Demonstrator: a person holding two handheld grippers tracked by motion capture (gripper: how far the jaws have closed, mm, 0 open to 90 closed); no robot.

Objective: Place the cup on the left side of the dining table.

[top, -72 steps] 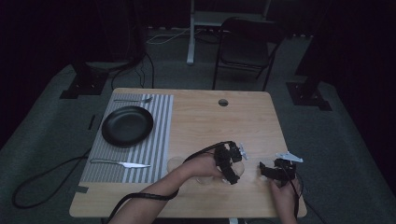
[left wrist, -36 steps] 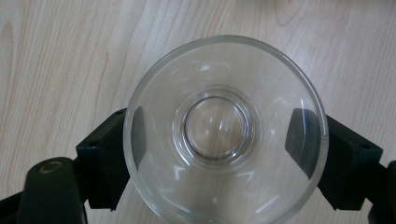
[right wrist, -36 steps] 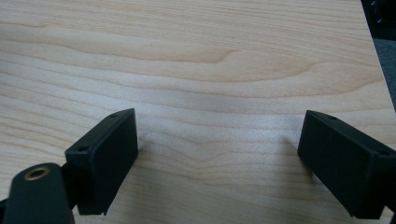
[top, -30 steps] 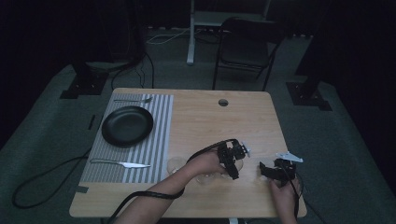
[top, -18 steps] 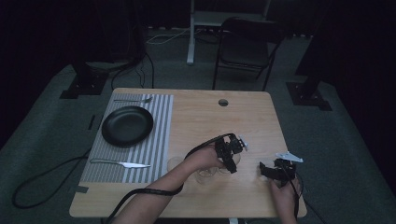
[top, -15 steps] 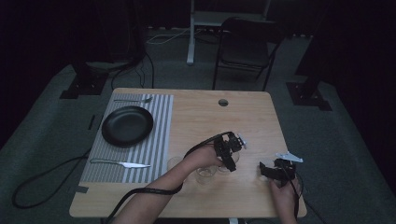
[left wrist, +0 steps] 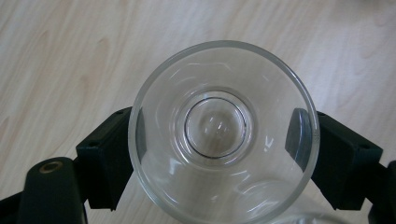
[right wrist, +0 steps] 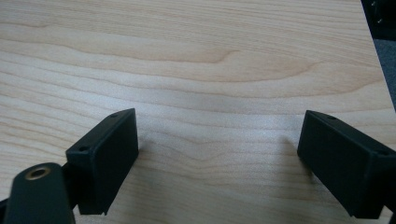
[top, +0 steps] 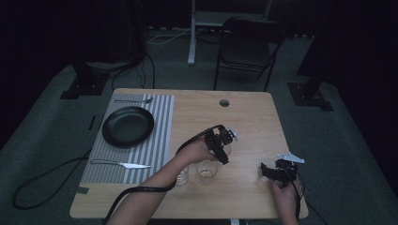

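Now left gripper (left wrist: pixel 224 149) has closed around the glass (left wrist: pixel 223 130)

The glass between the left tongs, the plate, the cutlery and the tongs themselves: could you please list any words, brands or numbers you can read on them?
None can be read.
Glass: clear, no print or etching seen from above.
Plate and striped mat: plain, no lettering.
Knife and fork: too small to tell.
Left tongs and right tongs: plain black, no label.

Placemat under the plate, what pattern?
Grey and white stripes on the placemat, clearest in the high view.
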